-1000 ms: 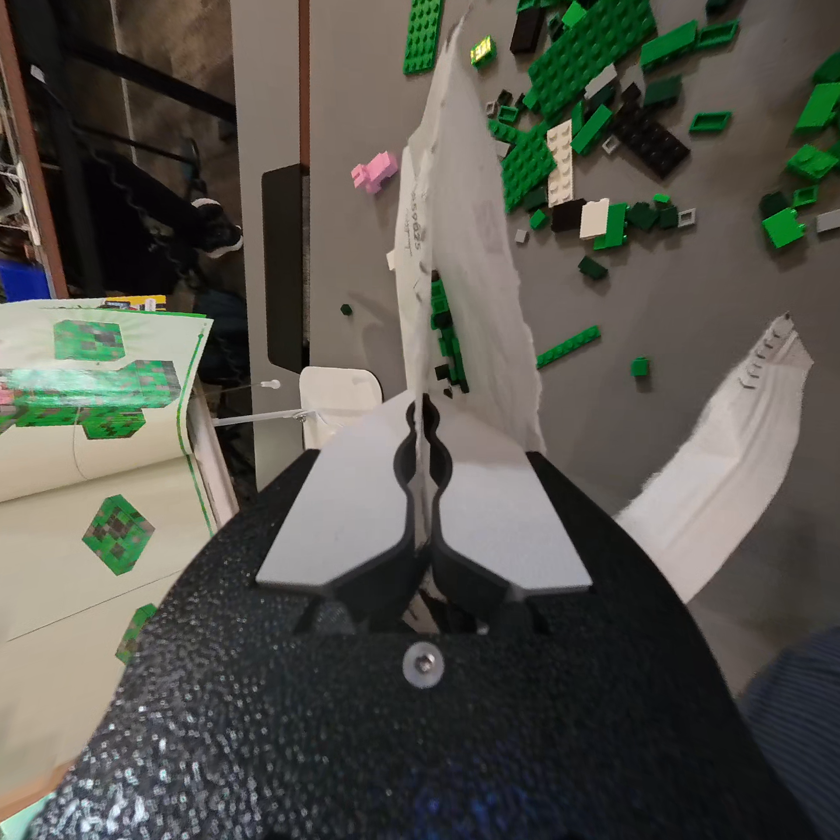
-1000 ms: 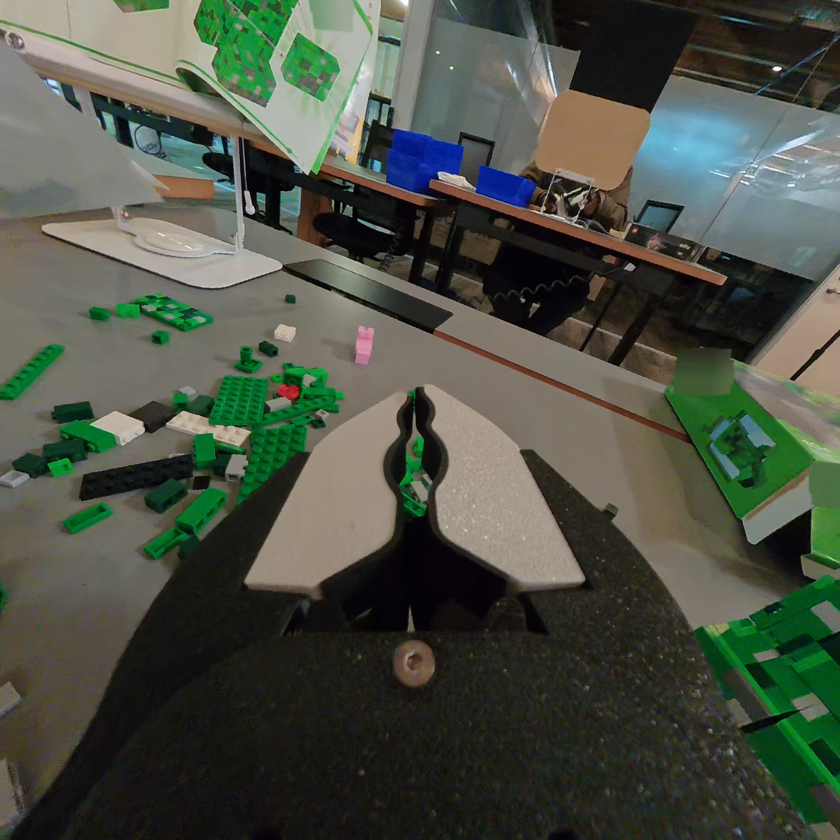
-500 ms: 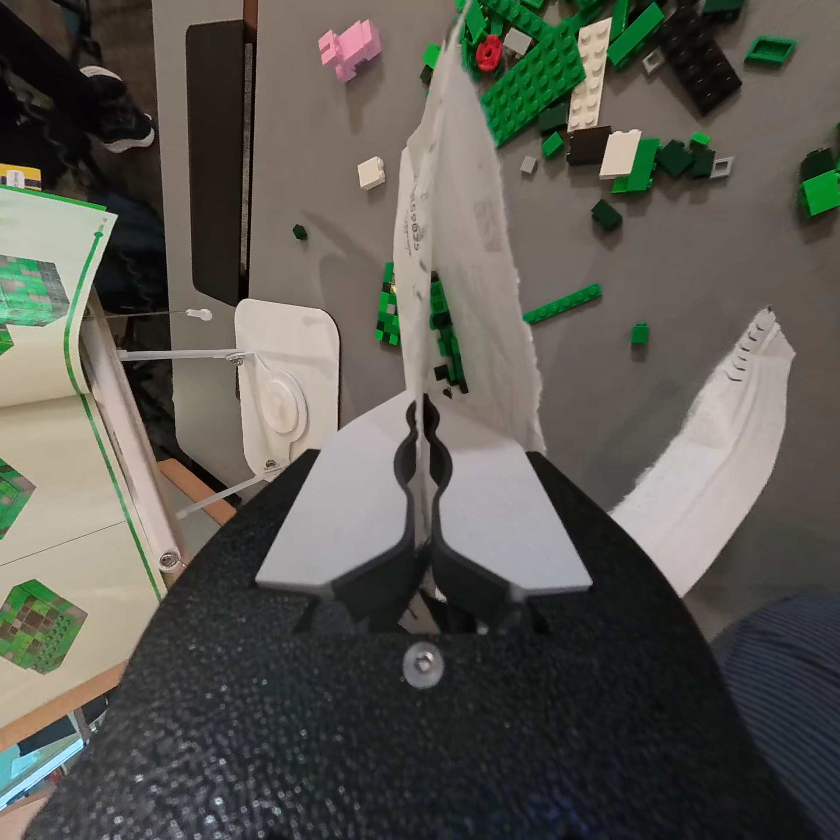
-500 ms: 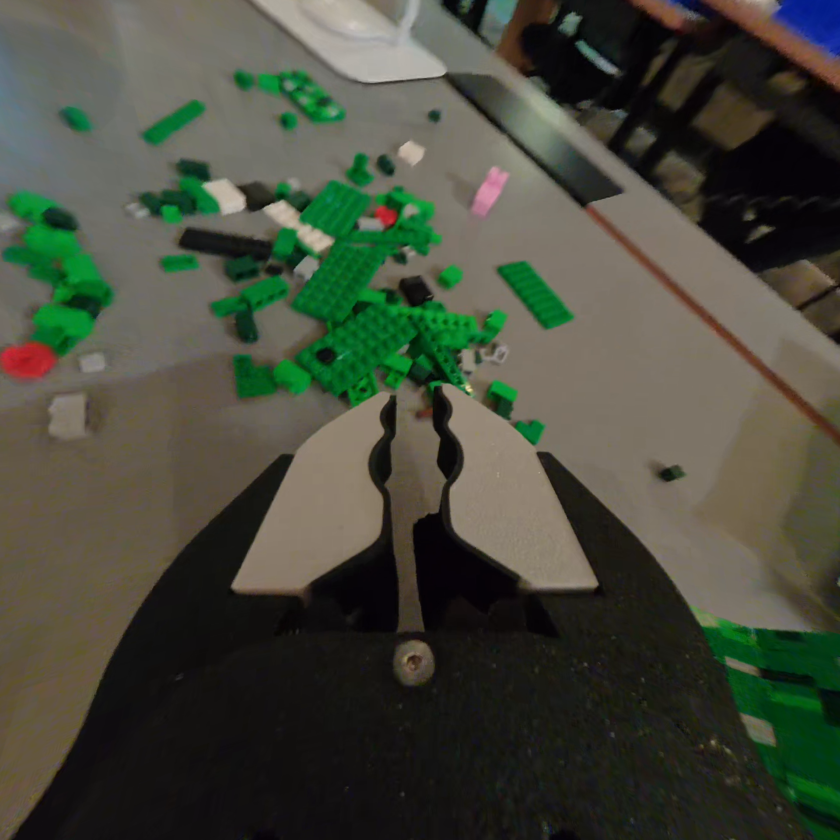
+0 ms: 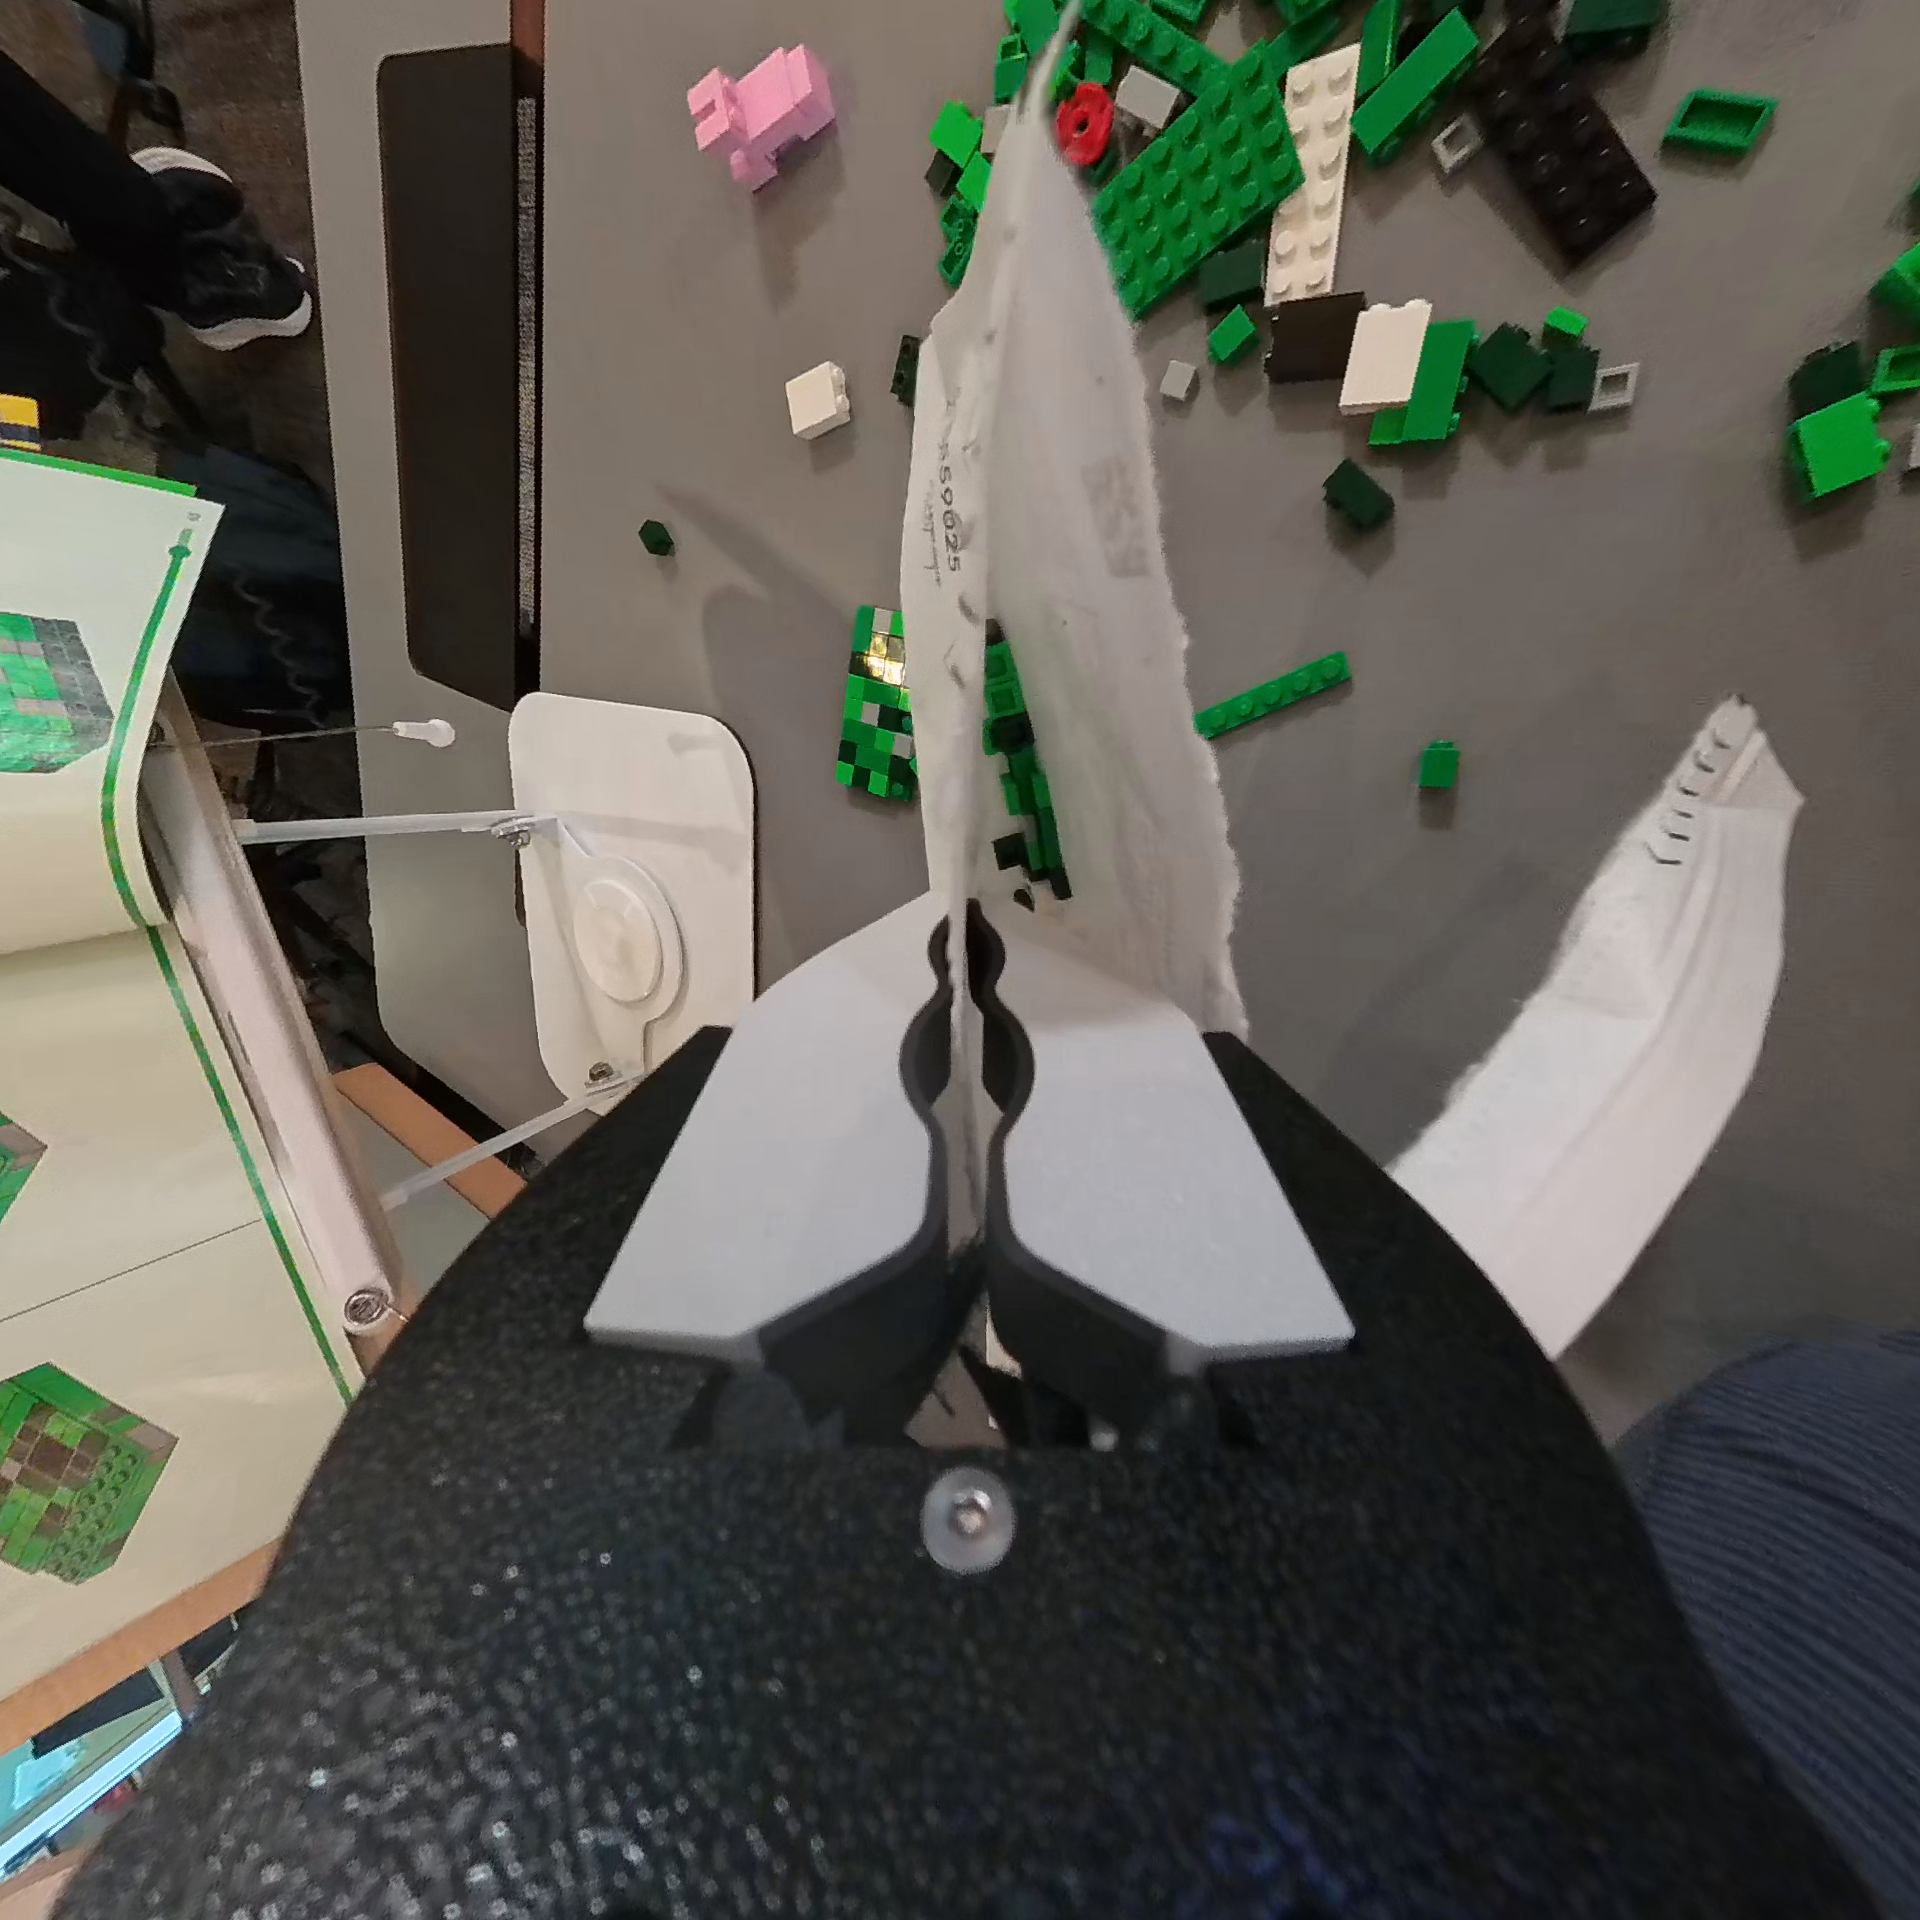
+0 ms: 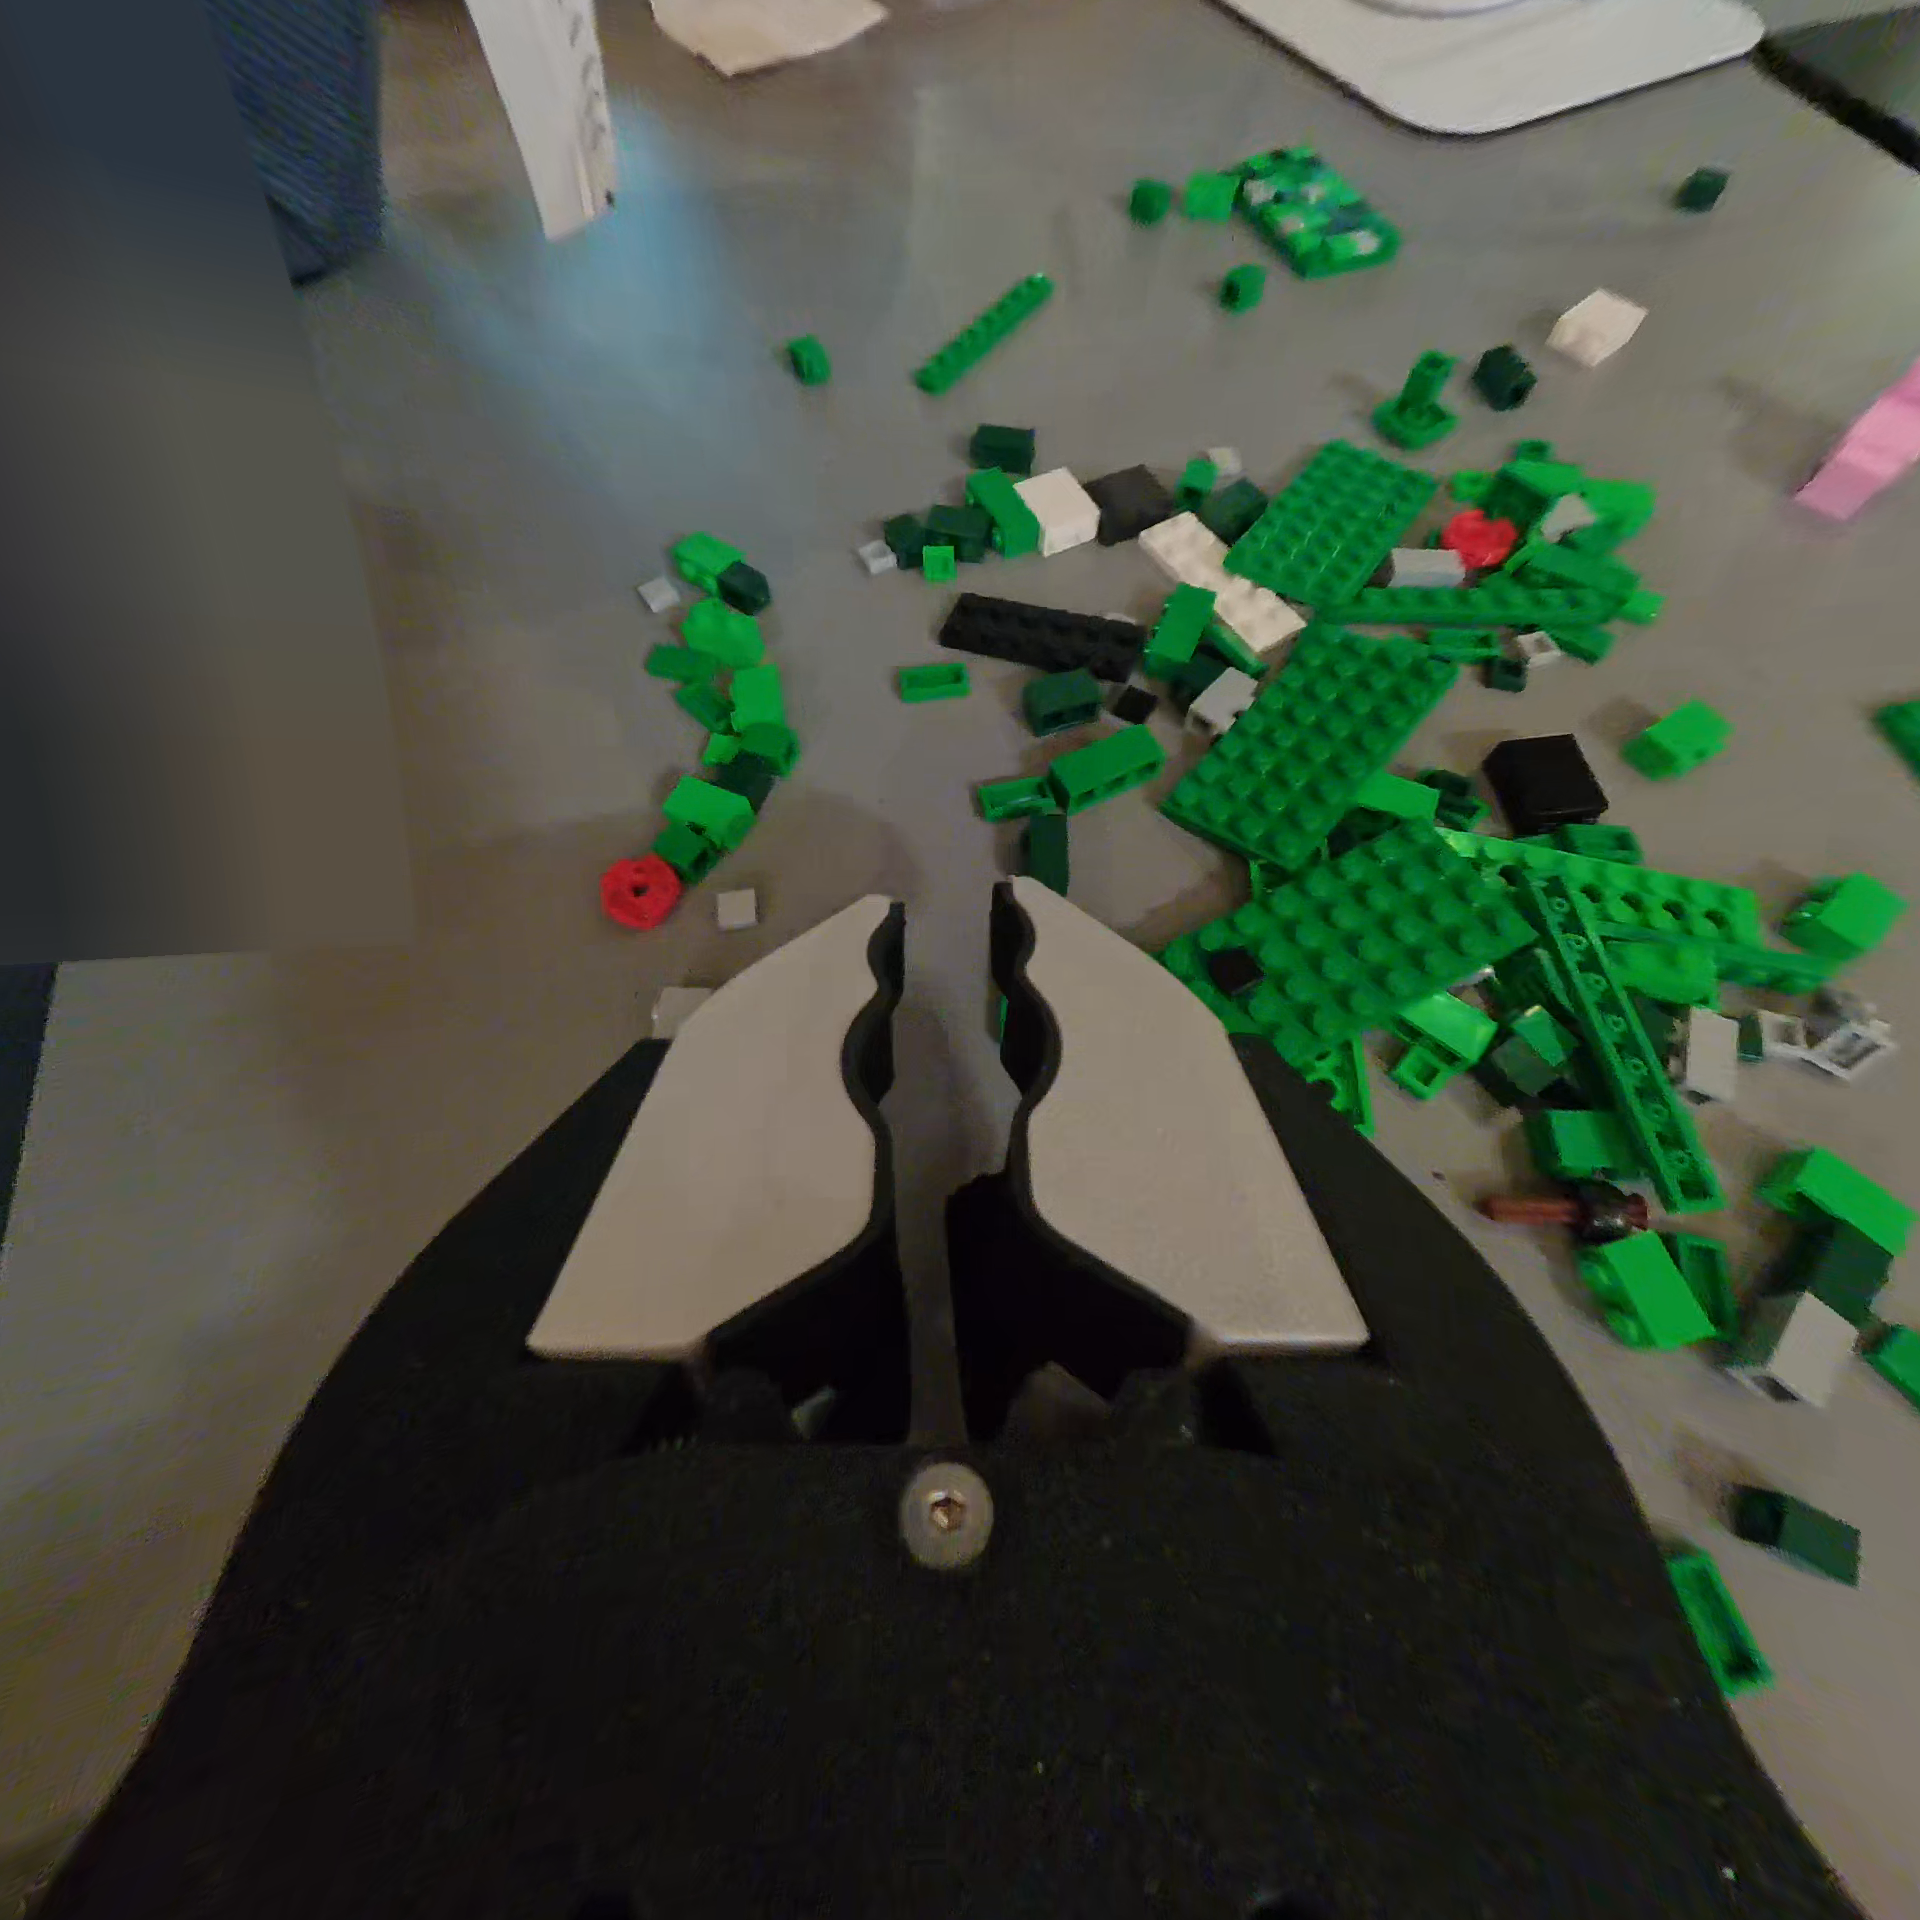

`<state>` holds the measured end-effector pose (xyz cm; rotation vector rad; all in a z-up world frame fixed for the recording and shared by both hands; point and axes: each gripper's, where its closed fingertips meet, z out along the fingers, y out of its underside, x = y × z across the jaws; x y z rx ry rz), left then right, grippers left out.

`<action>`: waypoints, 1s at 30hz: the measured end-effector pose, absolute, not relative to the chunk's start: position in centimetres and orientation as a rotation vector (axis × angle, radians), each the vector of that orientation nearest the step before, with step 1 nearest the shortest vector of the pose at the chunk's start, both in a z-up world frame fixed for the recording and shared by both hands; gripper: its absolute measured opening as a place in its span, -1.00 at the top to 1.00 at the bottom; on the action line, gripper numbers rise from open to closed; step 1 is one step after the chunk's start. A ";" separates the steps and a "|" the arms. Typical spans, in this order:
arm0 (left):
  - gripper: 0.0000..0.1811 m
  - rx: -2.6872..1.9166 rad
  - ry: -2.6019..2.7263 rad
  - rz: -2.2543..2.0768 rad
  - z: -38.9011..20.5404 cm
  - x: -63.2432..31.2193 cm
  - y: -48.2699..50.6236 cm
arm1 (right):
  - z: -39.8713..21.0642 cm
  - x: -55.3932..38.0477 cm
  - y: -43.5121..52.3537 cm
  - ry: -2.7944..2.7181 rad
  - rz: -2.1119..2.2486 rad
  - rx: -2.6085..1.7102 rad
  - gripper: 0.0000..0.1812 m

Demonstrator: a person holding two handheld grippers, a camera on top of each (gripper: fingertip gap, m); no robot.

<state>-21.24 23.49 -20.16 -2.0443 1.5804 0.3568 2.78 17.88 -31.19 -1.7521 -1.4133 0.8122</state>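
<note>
My left gripper (image 5: pixel 966 925) is shut on a torn white paper bag (image 5: pixel 1049 499) and holds it up above the grey table (image 5: pixel 1558 582). The bag also shows at the top left of the right wrist view (image 6: pixel 556 114). My right gripper (image 6: pixel 948 914) is a little open and empty, pointing down at the table just in front of a heap of green bricks (image 6: pixel 1309 743). A dark green brick (image 6: pixel 1044 852) lies just beyond its fingertips. A red round piece (image 6: pixel 639 890) and a small grey tile (image 6: pixel 736 909) lie to their left.
A second torn paper piece (image 5: pixel 1621 1018) lies on the table at right. A pink pig figure (image 5: pixel 764 109), a white stand base (image 5: pixel 634 821) and an open instruction booklet (image 5: pixel 73 1039) are at left. A person's dark blue striped clothing (image 5: pixel 1787 1558) is at bottom right. The gap from one gripper's tips to the other's is roughly 25 centimeters. It is some 4 centimeters from my right tips to the small grey tile (image 6: pixel 736 909).
My right gripper has tilted down from looking across the room to the bricks on the table, and its jaws have parted. My left gripper still holds the bag and has shifted a little.
</note>
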 end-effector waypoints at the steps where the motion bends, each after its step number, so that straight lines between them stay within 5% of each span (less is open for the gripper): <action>1: 1.00 -2.045 1.580 0.356 -20.2 -21.2 23.5 | -31.3 2.5 17.8 -1.423 0.806 -1.757 0.82; 24: 1.00 -1.970 1.665 0.331 -20.1 -19.3 22.5 | -33.4 -4.2 18.6 -1.445 0.761 -1.953 0.71; 30: 1.00 -1.958 1.675 0.315 -20.0 -19.1 22.2 | -33.5 -4.5 18.8 -1.469 0.753 -1.947 0.82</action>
